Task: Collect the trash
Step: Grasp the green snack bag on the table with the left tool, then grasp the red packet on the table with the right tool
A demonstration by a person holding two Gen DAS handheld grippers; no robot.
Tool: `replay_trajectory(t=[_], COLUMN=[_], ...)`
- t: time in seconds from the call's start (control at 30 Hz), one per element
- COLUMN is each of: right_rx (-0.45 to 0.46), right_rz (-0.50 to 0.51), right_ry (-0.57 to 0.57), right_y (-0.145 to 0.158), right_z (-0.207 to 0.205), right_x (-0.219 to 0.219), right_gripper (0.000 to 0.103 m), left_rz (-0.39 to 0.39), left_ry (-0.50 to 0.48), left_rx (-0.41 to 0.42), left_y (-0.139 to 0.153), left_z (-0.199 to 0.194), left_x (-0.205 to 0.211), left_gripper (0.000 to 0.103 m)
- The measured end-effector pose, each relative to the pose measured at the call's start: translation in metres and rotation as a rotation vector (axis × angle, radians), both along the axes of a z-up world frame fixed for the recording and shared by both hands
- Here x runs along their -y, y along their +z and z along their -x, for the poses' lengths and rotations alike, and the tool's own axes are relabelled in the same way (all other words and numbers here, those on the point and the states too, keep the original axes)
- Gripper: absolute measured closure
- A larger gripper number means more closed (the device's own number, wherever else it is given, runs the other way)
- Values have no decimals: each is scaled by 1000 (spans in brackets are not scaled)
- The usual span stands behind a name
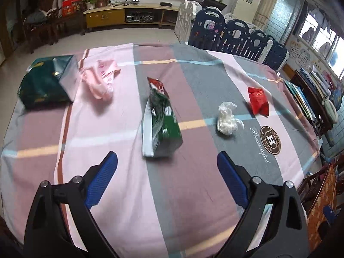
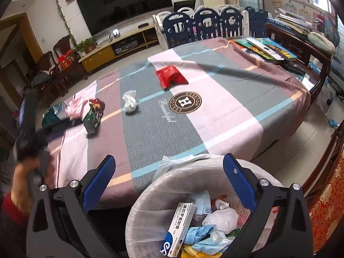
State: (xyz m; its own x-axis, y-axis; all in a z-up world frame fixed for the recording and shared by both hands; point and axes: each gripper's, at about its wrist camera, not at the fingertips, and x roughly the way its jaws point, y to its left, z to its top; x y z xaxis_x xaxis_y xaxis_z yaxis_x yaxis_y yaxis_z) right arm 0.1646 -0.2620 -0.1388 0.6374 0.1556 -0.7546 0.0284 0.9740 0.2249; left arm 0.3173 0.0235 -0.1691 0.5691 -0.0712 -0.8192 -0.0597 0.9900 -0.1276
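Observation:
My left gripper is open and empty, low over the cloth-covered table, just short of a green and red snack bag. Further off lie a pink plastic bag, a dark green package, a white crumpled wrapper and a red packet. My right gripper is open and empty above a lined trash bin holding several bits of trash. The right wrist view also shows the snack bag, white wrapper and red packet.
Books lie at the table's far right edge. Blue and white fence panels stand behind the table. A TV cabinet and dark chairs stand along the far wall. A blurred arm shows at the left of the right wrist view.

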Motion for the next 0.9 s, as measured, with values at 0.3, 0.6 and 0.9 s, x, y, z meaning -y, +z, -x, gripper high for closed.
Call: replay_trajectory(t=[0.3,0.6,0.9], right_rx=[-24,-3,-141], right_rz=[57,102,312], right_ry=[29,55,80], right_y=[-7,-32,-77], right_z=[-44,-204,-313], right_x=[-7,-16,-38], right_gripper=[5,5,5], left_rz=[1,164,237], left_ry=[-73,116,73], left_rx=[-70,153,198], left_y=[-38,-4,-20], left_z=[-46,80,123], left_x=[4,-22,-16], left_gripper=[88,89,89])
